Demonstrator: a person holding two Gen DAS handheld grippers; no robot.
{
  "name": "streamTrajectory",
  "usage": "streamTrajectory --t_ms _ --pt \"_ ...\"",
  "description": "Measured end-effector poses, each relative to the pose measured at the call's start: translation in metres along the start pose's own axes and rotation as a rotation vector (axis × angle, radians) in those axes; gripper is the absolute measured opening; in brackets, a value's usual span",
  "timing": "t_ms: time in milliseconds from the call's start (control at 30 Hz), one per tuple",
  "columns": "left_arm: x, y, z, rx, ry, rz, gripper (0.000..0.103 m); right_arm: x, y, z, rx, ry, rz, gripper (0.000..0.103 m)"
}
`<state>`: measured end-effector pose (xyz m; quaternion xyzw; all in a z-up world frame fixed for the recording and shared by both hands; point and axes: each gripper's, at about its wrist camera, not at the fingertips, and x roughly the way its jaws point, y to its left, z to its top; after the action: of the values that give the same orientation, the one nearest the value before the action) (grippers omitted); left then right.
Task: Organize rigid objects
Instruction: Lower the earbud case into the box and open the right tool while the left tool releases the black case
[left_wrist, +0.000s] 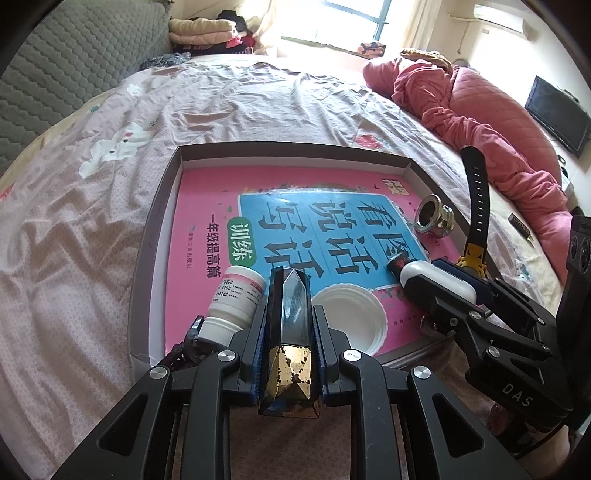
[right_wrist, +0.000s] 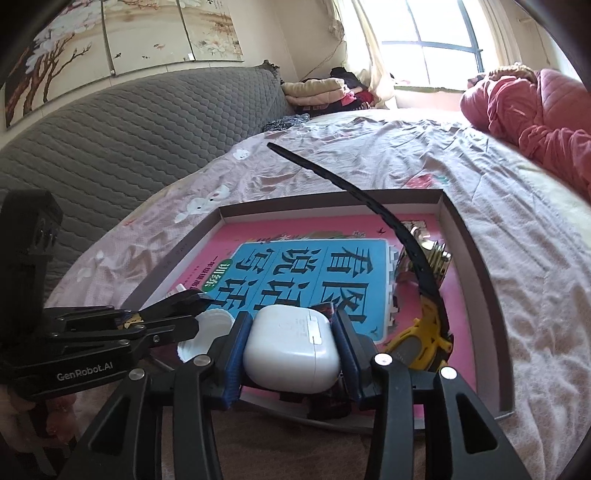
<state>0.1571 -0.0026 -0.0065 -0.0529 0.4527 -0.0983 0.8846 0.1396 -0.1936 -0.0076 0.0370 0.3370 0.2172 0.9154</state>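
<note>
My left gripper (left_wrist: 290, 314) is shut on a black faceted bottle (left_wrist: 290, 332) with a worn gold end, held low over the near edge of a shallow cardboard box (left_wrist: 295, 151). A pink book (left_wrist: 207, 206) lines the box. My right gripper (right_wrist: 291, 321) is shut on a white earbud case (right_wrist: 291, 347) at the box's near right side. Inside lie a white pill bottle (left_wrist: 236, 295), a white lid (left_wrist: 351, 317), a chrome fitting (left_wrist: 432, 216), a small dark cylinder (left_wrist: 397, 264) and a yellow watch (right_wrist: 417, 339) with its black strap (right_wrist: 369, 206) sticking up.
The box sits on a bed with a pale patterned sheet (left_wrist: 240, 96). A pink quilted heap (left_wrist: 480, 110) lies at the right, and a grey padded headboard (left_wrist: 74, 74) at the left. A small dark object (left_wrist: 521, 225) rests on the sheet right of the box.
</note>
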Motion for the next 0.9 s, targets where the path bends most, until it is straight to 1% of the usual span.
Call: streamTrajectory --t_ms 367,433,500,667,800,900 --pt "0.000 0.003 0.002 -0.007 0.013 0.003 0.022 -0.002 0.000 0.000 0.008 0.003 0.009 0.045" --pt "0.001 0.002 0.002 -0.003 0.017 0.006 0.022 -0.002 0.001 0.000 0.003 0.005 0.007 0.047" --pt "0.001 0.001 0.002 0.003 0.019 0.007 0.022 -0.002 0.002 0.000 -0.005 0.004 0.002 0.050" --pt "0.003 0.001 0.002 0.002 0.028 0.003 0.022 -0.002 0.003 -0.001 -0.009 0.003 -0.003 0.051" --pt "0.006 0.001 0.004 -0.008 0.037 -0.002 0.023 -0.006 0.001 0.000 0.004 -0.017 -0.003 0.051" --pt "0.007 0.001 0.004 -0.013 0.041 -0.004 0.024 -0.014 -0.002 0.002 0.019 -0.054 0.010 0.053"
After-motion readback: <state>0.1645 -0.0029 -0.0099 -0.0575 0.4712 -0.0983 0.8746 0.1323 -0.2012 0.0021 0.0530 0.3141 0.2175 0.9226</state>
